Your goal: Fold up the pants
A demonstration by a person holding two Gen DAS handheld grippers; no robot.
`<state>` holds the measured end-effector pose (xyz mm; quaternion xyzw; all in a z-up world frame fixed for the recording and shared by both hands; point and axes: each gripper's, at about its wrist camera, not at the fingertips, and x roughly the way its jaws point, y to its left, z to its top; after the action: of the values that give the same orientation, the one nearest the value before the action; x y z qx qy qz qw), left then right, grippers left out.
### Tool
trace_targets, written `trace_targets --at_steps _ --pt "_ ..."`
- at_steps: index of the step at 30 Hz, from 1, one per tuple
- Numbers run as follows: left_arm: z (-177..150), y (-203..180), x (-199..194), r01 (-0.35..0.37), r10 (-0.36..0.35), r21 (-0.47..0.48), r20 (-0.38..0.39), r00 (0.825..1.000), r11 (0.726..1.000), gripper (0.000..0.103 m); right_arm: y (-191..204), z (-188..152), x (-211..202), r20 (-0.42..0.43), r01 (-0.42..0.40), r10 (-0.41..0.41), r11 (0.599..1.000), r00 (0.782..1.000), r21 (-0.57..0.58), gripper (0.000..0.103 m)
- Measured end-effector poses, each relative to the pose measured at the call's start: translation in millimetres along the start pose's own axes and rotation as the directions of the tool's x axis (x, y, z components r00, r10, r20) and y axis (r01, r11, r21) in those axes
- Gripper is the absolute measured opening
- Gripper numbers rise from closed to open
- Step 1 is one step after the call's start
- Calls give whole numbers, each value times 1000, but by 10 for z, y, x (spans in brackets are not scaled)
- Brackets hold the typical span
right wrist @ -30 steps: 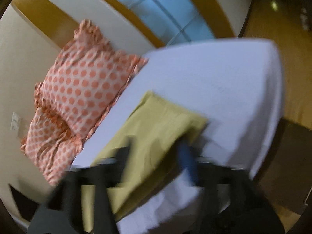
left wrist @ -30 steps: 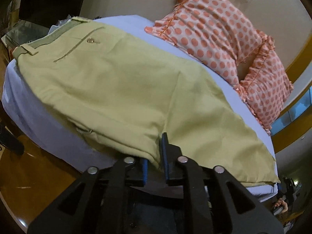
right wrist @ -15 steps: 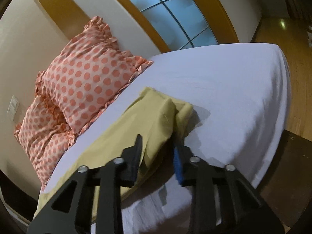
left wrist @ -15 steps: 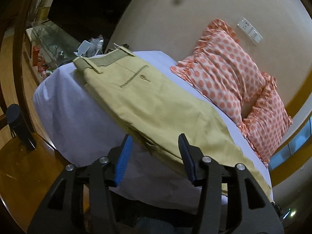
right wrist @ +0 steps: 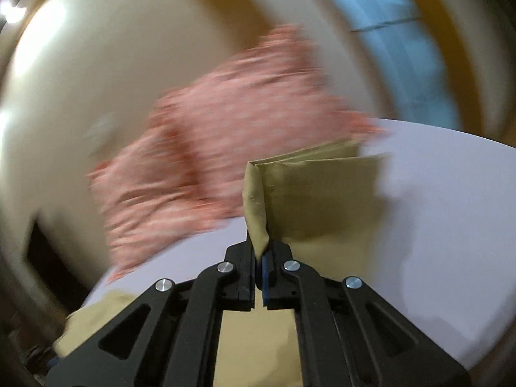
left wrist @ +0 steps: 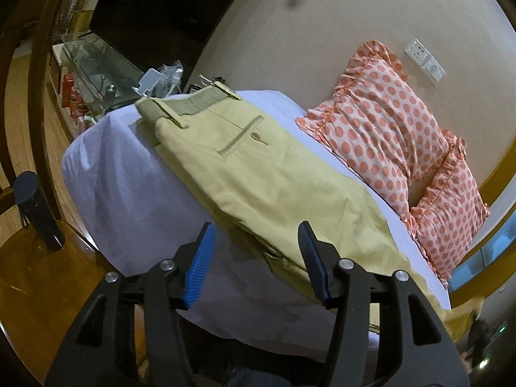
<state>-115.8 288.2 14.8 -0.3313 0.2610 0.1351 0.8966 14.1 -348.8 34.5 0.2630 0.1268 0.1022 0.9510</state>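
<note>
Yellow-khaki pants (left wrist: 258, 174) lie folded lengthwise on a bed with a white sheet (left wrist: 122, 174), waistband at the far left end. My left gripper (left wrist: 254, 258) is open and empty, its blue-padded fingers straddling the near edge of the pants at mid-length without touching. In the blurred right wrist view, my right gripper (right wrist: 259, 258) is shut on the pants' leg end (right wrist: 258, 206) and holds the hem (right wrist: 322, 187) lifted above the sheet (right wrist: 451, 225).
Two orange polka-dot pillows (left wrist: 387, 129) lean on the beige wall behind the bed, blurred in the right wrist view (right wrist: 209, 148). A glass shelf with clutter (left wrist: 96, 74) stands past the waistband. A dark bottle (left wrist: 35, 206) stands on the wooden floor at the left.
My left gripper let go of the pants' edge, opened and pulled back. My right gripper closed on the leg end and lifted it, swinging quickly.
</note>
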Motion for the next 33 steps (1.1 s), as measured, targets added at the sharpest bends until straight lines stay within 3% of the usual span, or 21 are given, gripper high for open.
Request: trace_targets --at_steps 2,3,5,6,7,8,11,12,13,14,15,16,17,18,19,20,21,22,23,28,33 --pt "11 52 -27 -9 10 -14 14 1000 1000 54 645 -106 232 -78 -177 171 982 982 -73 3" --pt "18 77 -38 -12 12 -22 19 1000 1000 55 928 -197 334 -127 -257 244 962 961 -94 3" --pt "31 104 -53 -16 16 -32 27 999 999 56 1572 -514 597 -268 -424 384 898 884 -112 3" --pt "34 122 -61 -17 19 -37 31 999 999 58 1930 -772 765 -367 -503 435 857 822 -110 3" --pt "36 140 -69 -21 23 -40 34 999 999 59 2122 -936 858 -432 -530 436 840 789 -120 3" --pt "39 152 -69 -21 23 -40 34 999 999 60 2435 -1275 1024 -555 -564 398 810 730 -160 3" --pt "48 203 -61 -16 17 -41 24 1000 999 61 2699 -1776 1208 -702 -558 274 803 658 -209 8" --pt "49 221 -55 -18 19 -39 20 1000 999 62 2690 -1798 1207 -710 -554 268 808 651 -202 19" --pt "45 241 -51 -24 24 -33 17 1000 999 62 2651 -1756 1179 -700 -533 256 821 666 -206 39" --pt "40 261 -48 -27 27 -30 16 1000 999 62 2535 -1611 1084 -649 -489 246 843 720 -223 51" --pt "39 270 -40 -26 27 -28 15 1000 999 62 2440 -1508 1029 -611 -465 245 855 753 -231 66" --pt "42 285 -28 -23 24 -29 15 1000 999 62 2256 -1305 884 -516 -399 224 880 827 -257 66" --pt "45 299 -17 -20 21 -31 16 1000 999 62 2089 -1137 769 -432 -321 175 901 885 -292 65" --pt "49 308 -5 -18 19 -32 16 1000 999 62 1913 -993 667 -358 -215 87 917 930 -335 63" --pt "52 305 4 -17 17 -32 18 1000 999 62 1703 -844 619 -294 -73 -48 920 954 -386 56" --pt "54 304 17 -15 16 -31 18 1000 999 62 1472 -706 623 -248 64 -187 900 951 -432 54" --pt "57 301 35 -13 13 -29 18 1000 1000 63 1360 -652 645 -232 126 -251 884 940 -450 54" --pt "55 295 50 -10 11 -27 18 1000 1000 63 1113 -541 690 -227 215 -353 856 908 -470 53" --pt "52 289 65 -8 9 -28 16 1000 1000 64 942 -480 733 -240 248 -396 843 886 -477 53" --pt "21 255 116 0 0 -23 -1 1000 1000 64 420 -519 954 -371 254 -449 846 813 -468 41" --pt "18 271 90 -17 17 -21 2 1000 1000 65 393 -584 1115 -349 295 -509 806 787 -513 42"
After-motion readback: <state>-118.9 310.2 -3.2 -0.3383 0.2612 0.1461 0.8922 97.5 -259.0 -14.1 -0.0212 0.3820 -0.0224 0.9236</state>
